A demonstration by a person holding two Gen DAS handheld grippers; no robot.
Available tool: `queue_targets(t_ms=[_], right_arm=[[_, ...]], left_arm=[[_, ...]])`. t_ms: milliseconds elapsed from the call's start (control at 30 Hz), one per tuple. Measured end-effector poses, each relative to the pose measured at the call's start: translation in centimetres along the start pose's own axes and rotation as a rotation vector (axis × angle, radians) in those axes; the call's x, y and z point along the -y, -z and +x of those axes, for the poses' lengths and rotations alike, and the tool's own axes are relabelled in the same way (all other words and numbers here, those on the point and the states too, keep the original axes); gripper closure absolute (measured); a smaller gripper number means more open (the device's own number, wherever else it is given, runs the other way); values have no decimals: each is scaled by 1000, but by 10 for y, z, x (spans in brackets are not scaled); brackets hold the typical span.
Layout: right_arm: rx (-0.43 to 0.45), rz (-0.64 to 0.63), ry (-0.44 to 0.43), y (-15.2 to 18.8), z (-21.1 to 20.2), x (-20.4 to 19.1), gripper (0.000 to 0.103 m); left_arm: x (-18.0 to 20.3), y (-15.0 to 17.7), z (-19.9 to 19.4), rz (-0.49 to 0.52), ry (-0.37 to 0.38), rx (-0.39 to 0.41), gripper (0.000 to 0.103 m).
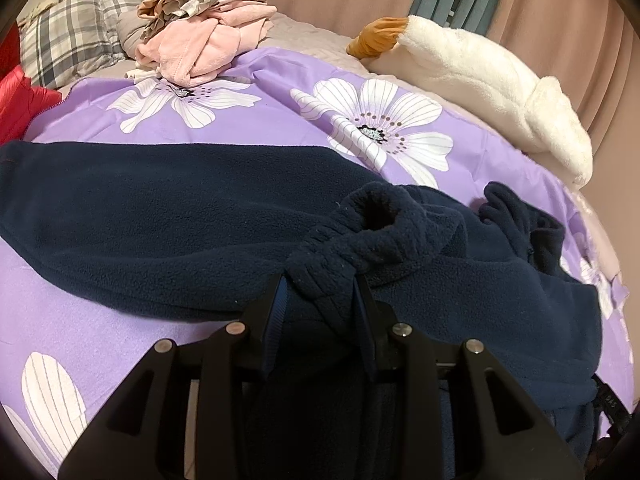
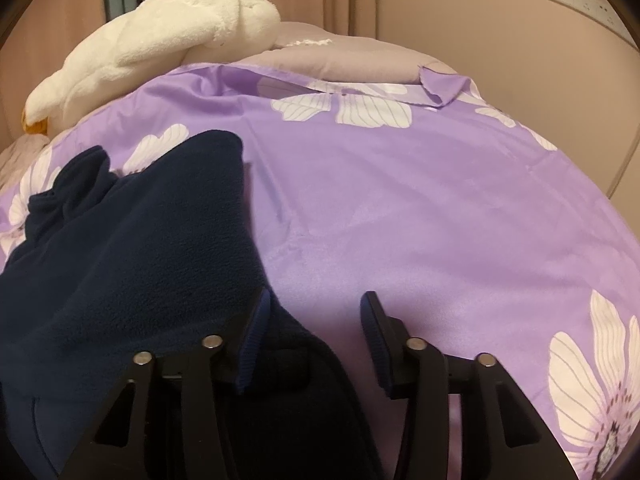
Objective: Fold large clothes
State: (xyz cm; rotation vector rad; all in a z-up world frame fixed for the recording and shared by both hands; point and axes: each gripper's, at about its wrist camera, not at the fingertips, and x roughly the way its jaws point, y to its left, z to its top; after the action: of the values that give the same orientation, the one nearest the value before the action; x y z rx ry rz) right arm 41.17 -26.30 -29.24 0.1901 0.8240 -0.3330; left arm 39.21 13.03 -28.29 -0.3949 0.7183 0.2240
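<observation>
Navy fleece garment (image 1: 168, 216) lies spread on the bed's purple floral sheet (image 2: 400, 208). Your left claw (image 1: 320, 284) pinches its gathered cuff; your right claw (image 2: 314, 312) hangs open over the hem. You're mid-fold, I judge: next, carry that sleeve across the body.

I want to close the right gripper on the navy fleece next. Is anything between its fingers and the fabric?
Nothing visible. The right gripper is open, and the navy fleece already lies against its left finger, with only the purple floral sheet under the gap. The left gripper grips a gathered part of the fleece.
</observation>
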Motion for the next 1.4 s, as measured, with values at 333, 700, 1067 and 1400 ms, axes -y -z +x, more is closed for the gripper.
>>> queue_targets(t_ms=[333, 700, 1067, 1400], right_arm=[[-8, 25, 7, 0, 1, 6, 38], [11, 89, -129, 4, -67, 55, 33], [43, 141, 71, 48, -82, 120, 33], [125, 68, 152, 42, -91, 114, 33]], left_arm=[[-49, -22, -75, -130, -52, 39, 38], [-255, -32, -123, -554, -190, 138, 11], [-277, -41, -60, -578, -202, 68, 65], [-219, -63, -70, -293, -415, 205, 90]])
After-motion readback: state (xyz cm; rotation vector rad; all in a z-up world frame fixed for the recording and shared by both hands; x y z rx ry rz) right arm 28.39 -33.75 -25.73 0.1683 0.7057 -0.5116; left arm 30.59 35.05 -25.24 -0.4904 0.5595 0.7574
